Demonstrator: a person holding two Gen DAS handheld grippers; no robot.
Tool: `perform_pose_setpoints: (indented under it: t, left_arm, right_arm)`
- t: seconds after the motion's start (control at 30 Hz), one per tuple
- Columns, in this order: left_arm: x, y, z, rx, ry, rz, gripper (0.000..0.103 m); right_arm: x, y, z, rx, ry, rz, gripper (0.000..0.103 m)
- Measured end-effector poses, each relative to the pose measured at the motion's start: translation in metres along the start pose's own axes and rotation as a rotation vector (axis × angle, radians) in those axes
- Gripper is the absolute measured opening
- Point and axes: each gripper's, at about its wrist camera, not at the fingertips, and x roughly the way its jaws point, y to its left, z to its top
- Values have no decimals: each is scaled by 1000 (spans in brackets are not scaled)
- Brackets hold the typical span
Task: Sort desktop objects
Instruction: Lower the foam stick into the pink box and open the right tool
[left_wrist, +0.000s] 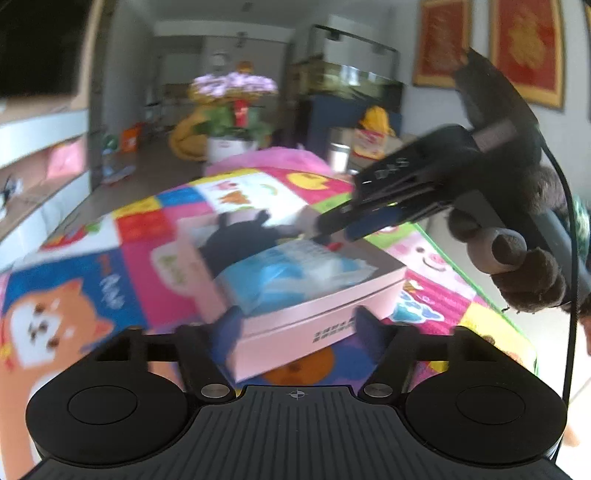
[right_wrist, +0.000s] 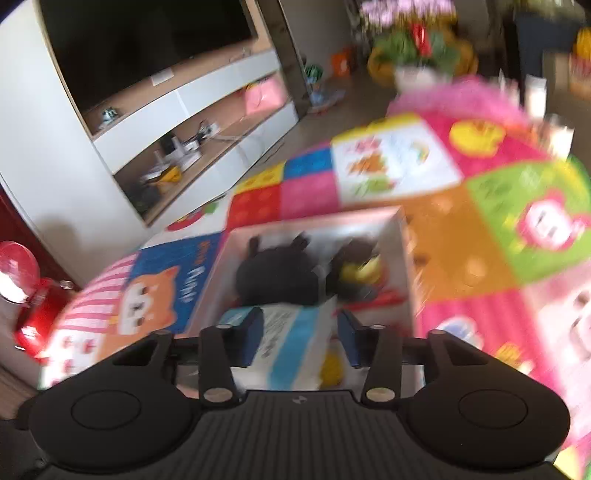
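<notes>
I see the pink box (left_wrist: 314, 314) on the play mat (left_wrist: 147, 236), long axis running from near-left to far-right in the left wrist view. Inside: black plush (right_wrist: 277, 273), blue-white packet (right_wrist: 291, 343), small yellow-dark toy (right_wrist: 360, 271). Left gripper (left_wrist: 297, 326) fingers wide, straddling the box's near corner. Right gripper (right_wrist: 301, 334) fingers wide over the packet.

Black tool (left_wrist: 295, 325), blue pads (right_wrist: 253, 334), brown glove (left_wrist: 517, 258)
</notes>
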Motion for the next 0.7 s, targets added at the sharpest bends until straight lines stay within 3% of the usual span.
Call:
perform_pose_setpoints:
  t: [0.07, 0.2, 0.33, 0.57, 0.63, 0.7]
  left_arm:
    - [9, -8, 5, 40, 0, 1, 67]
    - [27, -18, 12, 87, 31, -38, 67]
    - [59, -23, 17, 74, 92, -87, 65]
    - [108, 0, 20, -36, 184, -133, 68]
    - [104, -1, 22, -28, 187, -116, 64]
    - [87, -6, 24, 21, 146, -121, 71]
  right_arm:
    - [4, 3, -1, -17, 28, 3, 40]
    - [14, 4, -7, -101, 56, -107, 39]
    - [22, -11, -8, -72, 71, -181, 39]
    - [-9, -40, -9, 63, -7, -31, 39]
    - [-12, -38, -4, 65, -26, -22, 39]
    - [-15, -33, -2, 36, -55, -53, 39]
